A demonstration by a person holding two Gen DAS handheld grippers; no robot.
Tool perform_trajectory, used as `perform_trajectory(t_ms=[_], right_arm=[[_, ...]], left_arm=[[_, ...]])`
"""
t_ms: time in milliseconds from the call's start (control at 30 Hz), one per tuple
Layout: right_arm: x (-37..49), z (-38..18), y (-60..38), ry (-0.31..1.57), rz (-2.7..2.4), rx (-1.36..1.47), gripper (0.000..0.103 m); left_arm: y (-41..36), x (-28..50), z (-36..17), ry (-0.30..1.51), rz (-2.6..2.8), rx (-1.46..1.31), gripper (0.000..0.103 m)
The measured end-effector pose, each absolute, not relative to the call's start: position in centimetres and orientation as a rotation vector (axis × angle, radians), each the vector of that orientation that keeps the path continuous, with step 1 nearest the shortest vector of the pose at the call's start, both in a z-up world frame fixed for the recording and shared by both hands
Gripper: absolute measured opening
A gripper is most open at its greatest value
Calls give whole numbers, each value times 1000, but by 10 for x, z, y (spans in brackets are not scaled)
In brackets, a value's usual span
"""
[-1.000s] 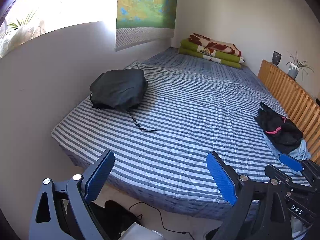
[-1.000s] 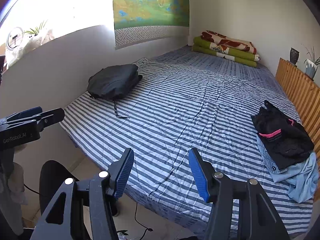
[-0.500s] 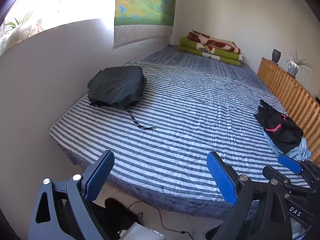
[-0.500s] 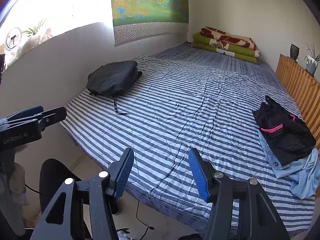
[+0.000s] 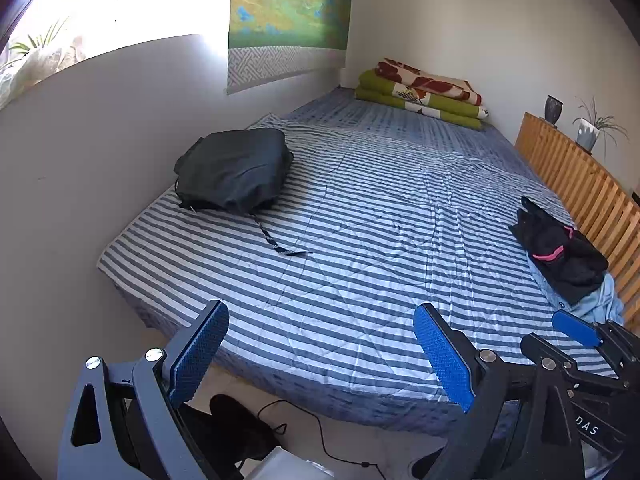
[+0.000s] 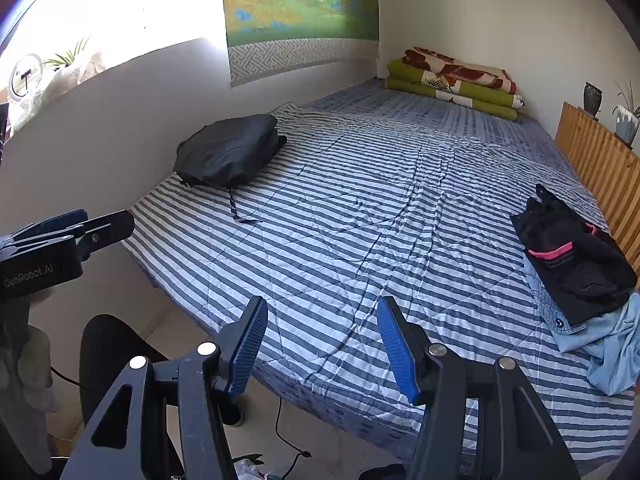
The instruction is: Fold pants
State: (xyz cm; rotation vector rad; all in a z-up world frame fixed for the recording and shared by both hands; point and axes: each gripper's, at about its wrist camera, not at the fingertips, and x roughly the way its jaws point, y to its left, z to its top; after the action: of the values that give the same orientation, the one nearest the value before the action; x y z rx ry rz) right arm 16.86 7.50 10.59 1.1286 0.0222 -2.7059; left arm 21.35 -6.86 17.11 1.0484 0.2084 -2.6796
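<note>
- One bed (image 5: 360, 240) fills both views, striped sheet, three things on it.
- One black backpack (image 5: 236, 168) sits by the wall, strap trailing.
- One stack of folded blankets (image 5: 424, 94) at the far end.
- One clothes pile by the wooden rail: black pants (image 6: 568, 256) on top of a light blue garment (image 6: 608, 344).
- Two claws, both empty, jaws apart: left claw (image 5: 320, 354) wide, right claw (image 6: 322, 346) narrower; pants lie well ahead and right of both.

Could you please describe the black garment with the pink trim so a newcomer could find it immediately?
On the striped bed, look beside the wooden slatted board. The black garment lies crumpled atop light blue clothing; its pink trim distinguishes it from the black backpack.
</note>
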Motion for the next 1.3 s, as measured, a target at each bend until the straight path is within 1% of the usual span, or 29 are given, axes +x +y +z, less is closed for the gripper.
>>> perform_trajectory(t_ms=[1300], right_arm=[[155,95,75,10,-2701,1174,53]], left_arm=[[-85,195,149,215,-2669,1107,96]])
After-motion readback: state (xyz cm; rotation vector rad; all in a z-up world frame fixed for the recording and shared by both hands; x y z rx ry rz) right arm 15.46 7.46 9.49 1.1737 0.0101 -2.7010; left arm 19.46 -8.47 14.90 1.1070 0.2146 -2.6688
